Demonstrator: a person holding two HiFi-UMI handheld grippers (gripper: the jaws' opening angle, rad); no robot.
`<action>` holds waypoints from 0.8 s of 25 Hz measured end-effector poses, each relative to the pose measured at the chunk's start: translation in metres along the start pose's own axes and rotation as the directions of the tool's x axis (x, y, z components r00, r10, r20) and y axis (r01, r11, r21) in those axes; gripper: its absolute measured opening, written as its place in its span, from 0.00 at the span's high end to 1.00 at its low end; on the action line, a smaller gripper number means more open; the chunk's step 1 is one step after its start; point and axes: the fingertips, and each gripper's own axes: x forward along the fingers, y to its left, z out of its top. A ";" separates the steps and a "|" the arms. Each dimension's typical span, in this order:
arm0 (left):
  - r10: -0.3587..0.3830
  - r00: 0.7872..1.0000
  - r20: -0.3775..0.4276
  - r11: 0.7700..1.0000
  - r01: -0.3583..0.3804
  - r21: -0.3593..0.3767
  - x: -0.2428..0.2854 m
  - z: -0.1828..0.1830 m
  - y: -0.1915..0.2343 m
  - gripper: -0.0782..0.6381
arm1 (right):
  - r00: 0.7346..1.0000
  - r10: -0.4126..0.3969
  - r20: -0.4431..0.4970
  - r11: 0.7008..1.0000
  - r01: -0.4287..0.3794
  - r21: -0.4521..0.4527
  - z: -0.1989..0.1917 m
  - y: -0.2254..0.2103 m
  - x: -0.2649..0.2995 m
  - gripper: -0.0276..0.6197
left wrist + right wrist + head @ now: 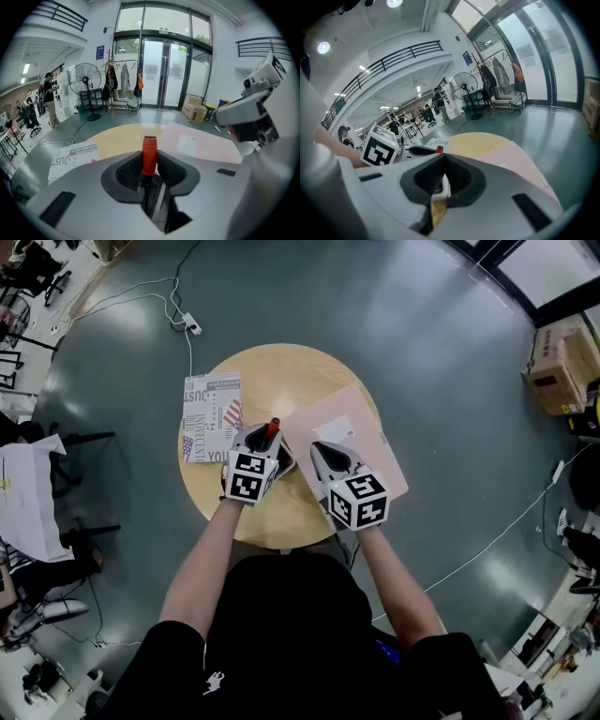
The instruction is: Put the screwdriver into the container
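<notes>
A screwdriver [274, 427] with a red ribbed handle [149, 157] sits in my left gripper [269, 441], which is shut on it. The handle sticks out ahead of the pads and the dark shaft runs back between them. It hangs over the round wooden table [272, 381], just left of a flat pink pouch [380, 456]. My right gripper [336, 457] rests over the pouch's near left part. Its jaws are together, and a white edge [443, 186] is pinched between the pads. The pouch [511, 161] spreads ahead and to the right of it.
A printed paper sheet [211, 413] lies on the table's left side. A power strip and cable [192, 327] trail on the floor behind the table. Cardboard boxes [558, 367] stand at the far right, chairs and desks at the left. A standing fan [84, 79] is by the glass doors.
</notes>
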 end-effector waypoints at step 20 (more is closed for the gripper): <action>0.057 0.994 0.096 0.998 -0.055 -0.025 -0.068 0.017 -0.007 0.76 | 0.997 0.026 0.072 0.992 -0.017 -0.125 0.030 0.018 -0.027 0.95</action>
